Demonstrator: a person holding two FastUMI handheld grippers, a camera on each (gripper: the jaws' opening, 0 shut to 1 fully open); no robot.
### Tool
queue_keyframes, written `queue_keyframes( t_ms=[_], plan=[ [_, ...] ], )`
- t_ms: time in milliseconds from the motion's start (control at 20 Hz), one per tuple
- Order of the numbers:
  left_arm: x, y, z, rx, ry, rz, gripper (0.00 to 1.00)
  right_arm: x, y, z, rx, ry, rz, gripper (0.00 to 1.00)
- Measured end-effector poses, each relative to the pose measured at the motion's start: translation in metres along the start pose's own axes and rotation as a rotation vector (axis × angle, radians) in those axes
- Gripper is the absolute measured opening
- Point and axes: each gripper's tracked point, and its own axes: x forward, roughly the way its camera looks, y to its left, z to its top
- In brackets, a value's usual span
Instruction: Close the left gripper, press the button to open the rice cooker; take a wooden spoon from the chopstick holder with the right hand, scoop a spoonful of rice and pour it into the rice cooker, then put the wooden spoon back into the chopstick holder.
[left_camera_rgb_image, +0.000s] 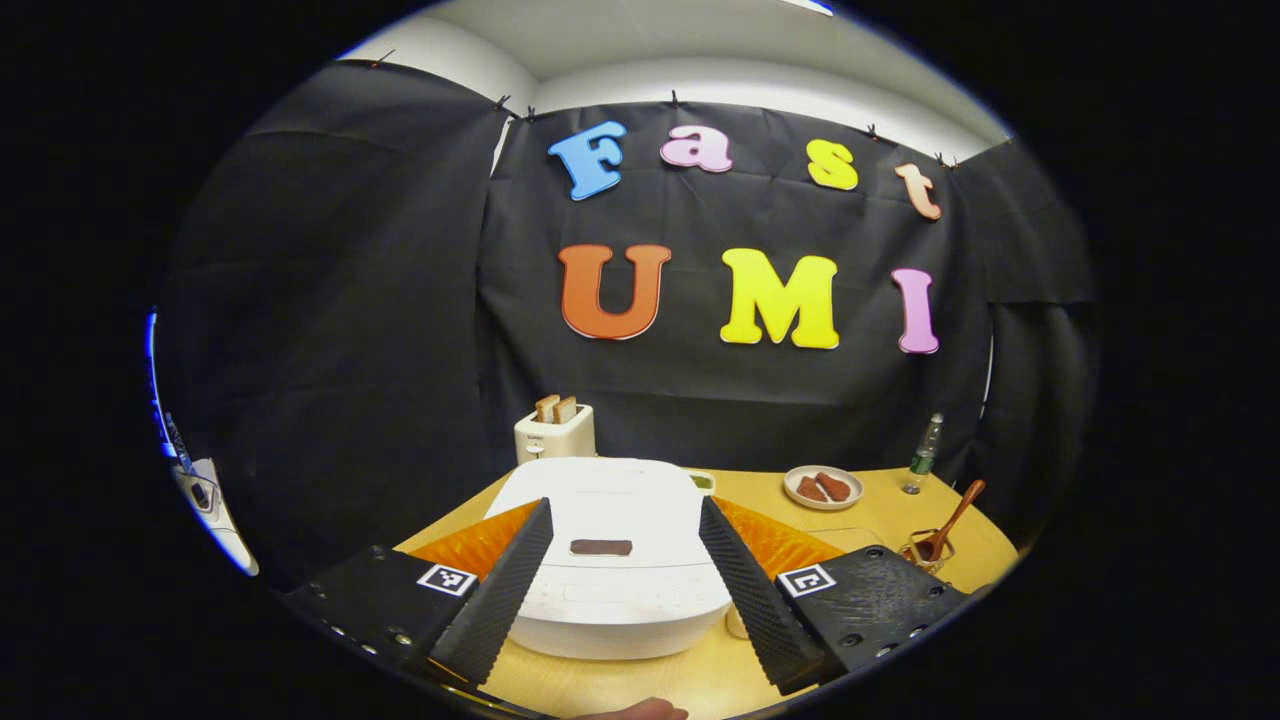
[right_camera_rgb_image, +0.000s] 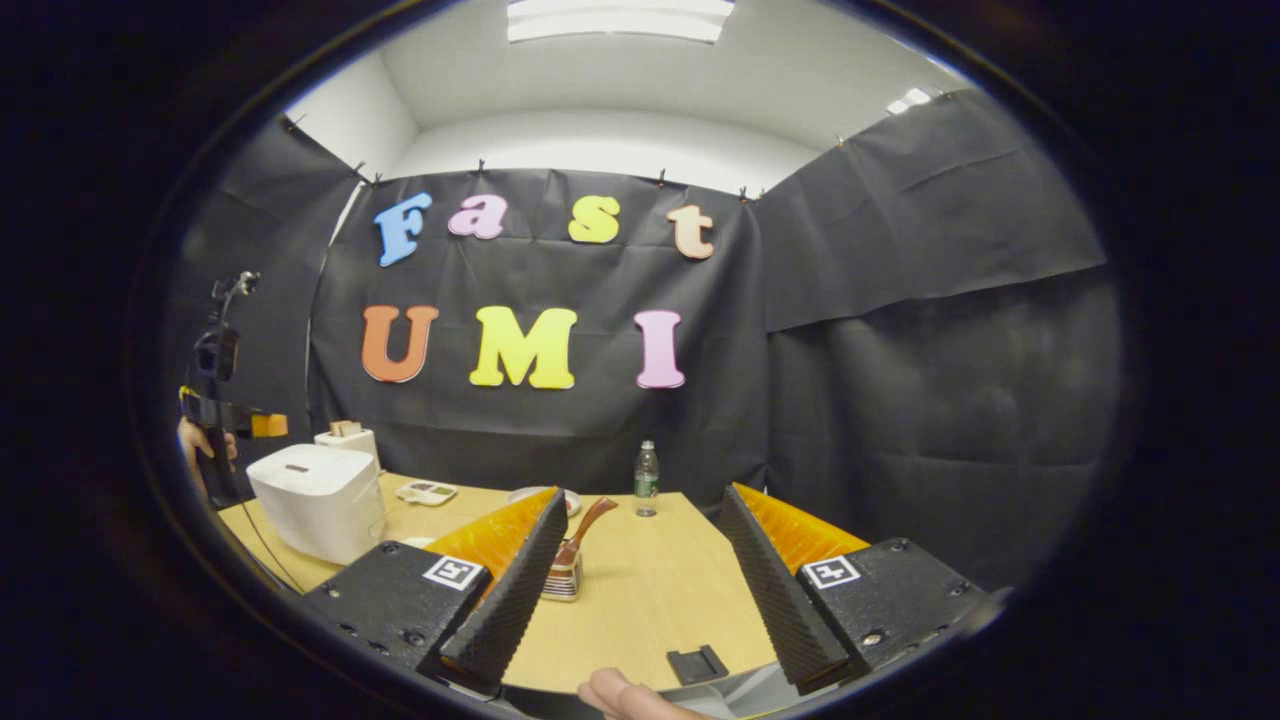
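My left gripper (left_camera_rgb_image: 625, 560), jaws wide apart, hangs over the rice cooker (left_camera_rgb_image: 610, 560), its button (left_camera_rgb_image: 601, 547) straight ahead between them; right gripper (right_camera_rgb_image: 640, 570) gapes too.

The rice cooker (left_camera_rgb_image: 615, 550) is smooth, glossy white plastic. The desk (right_camera_rgb_image: 650, 590) is pale, matt wood grain. The spoon (left_camera_rgb_image: 950, 525) is polished reddish wood. The bottle (right_camera_rgb_image: 647, 478) is clear plastic.

1. No legible text, brand or number on the rice cooker (left_camera_rgb_image: 610, 560), toaster (left_camera_rgb_image: 555, 432) or bottle (right_camera_rgb_image: 646, 478).
2. Square black-and-white coded markers on both grippers' finger mounts; no readable characters.
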Motion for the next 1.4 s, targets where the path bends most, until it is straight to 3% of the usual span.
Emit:
queue_keyframes(
  t_ms=[300, 450, 650, 1400],
  plan=[
    [-0.06, -0.026, 0.02, 0.037, -0.064, -0.041, 0.94, 0.001, -0.004, 0.001, 0.015, -0.006, -0.017, 1.0],
    [-0.088, -0.026, 0.026, 0.059, -0.113, -0.031, 0.94, 0.003, 0.003, 0.0, 0.032, 0.001, -0.001, 1.0],
    [-0.116, -0.038, 0.035, 0.07, -0.142, -0.084, 0.94, 0.008, 0.018, 0.002, 0.042, 0.012, 0.026, 1.0],
    [-0.143, -0.015, 0.042, 0.007, -0.207, -0.059, 0.94, 0.032, 0.074, 0.02, 0.025, 0.071, 0.126, 0.99]
  ],
)
